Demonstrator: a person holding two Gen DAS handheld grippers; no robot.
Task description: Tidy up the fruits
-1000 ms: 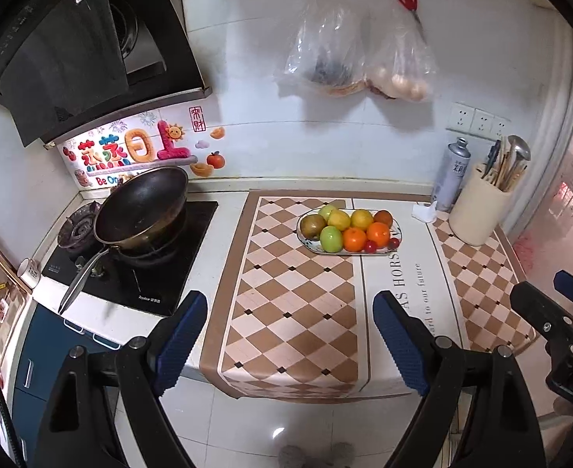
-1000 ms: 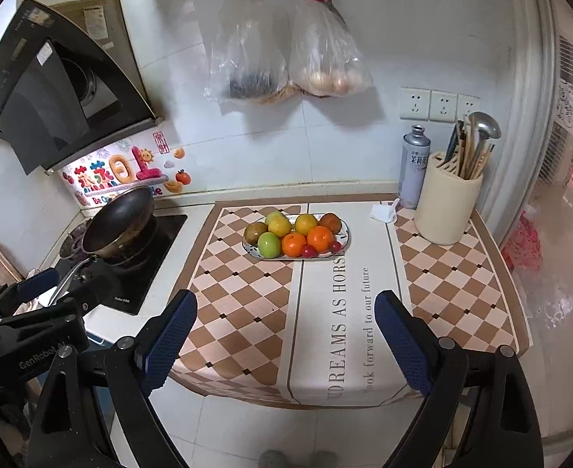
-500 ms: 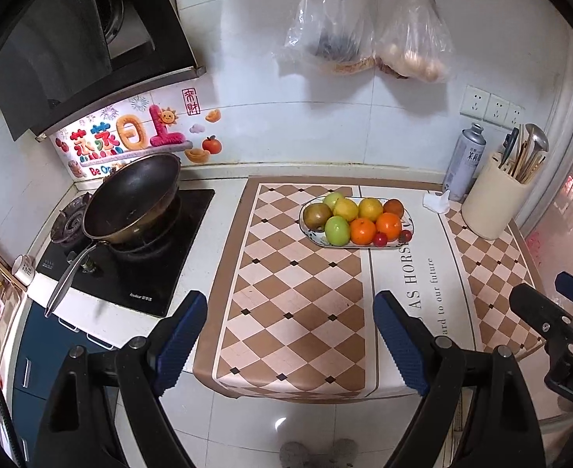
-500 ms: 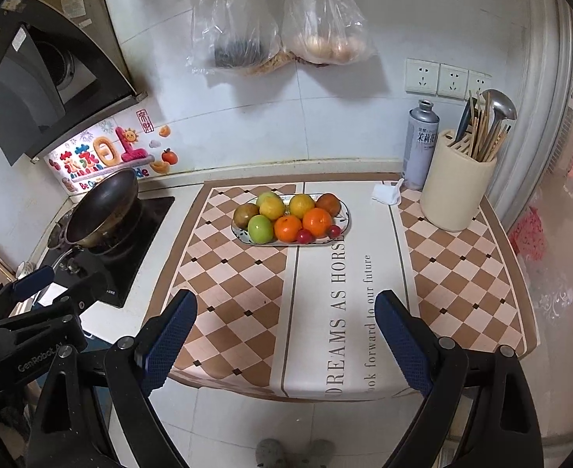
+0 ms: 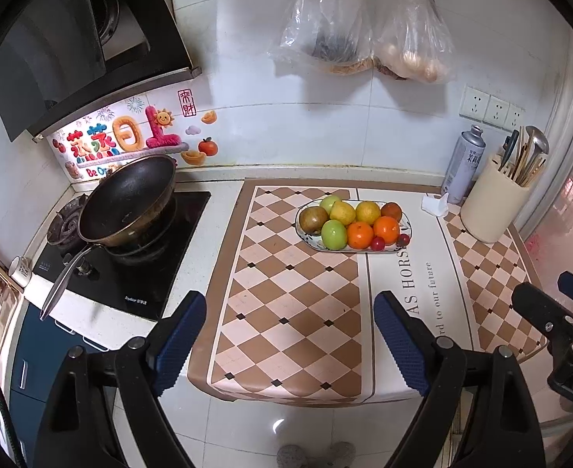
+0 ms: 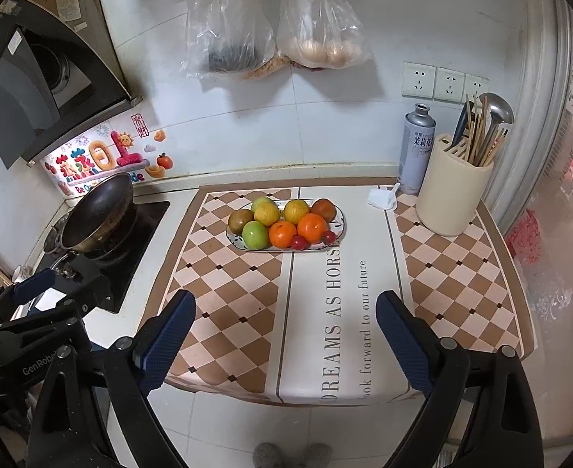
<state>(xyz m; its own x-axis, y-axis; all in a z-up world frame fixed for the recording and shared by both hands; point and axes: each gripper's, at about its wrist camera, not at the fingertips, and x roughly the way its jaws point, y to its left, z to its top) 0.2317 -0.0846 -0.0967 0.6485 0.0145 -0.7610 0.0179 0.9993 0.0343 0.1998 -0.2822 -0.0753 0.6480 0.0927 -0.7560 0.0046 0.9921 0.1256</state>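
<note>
An oval plate (image 5: 406,232) (image 6: 341,220) on the checked counter mat holds several fruits: green apples (image 5: 333,234) (image 6: 255,234), oranges (image 5: 386,229) (image 6: 312,228), yellow fruits, a brown one and small red ones. My left gripper (image 5: 290,335) is open and empty, well in front of the plate near the counter's front edge. My right gripper (image 6: 286,331) is open and empty, also short of the plate. Each gripper shows at the side of the other's view.
A black wok (image 5: 128,202) sits on the stove at the left. A cream utensil holder (image 6: 452,195), a grey can (image 6: 417,148) and a small white item (image 6: 382,198) stand at the back right. Two plastic bags (image 6: 274,23) hang on the wall.
Both grippers have moved forward and closer to the counter, tilting downward; the plate of fruit looks larger. Both stay open and empty.
</note>
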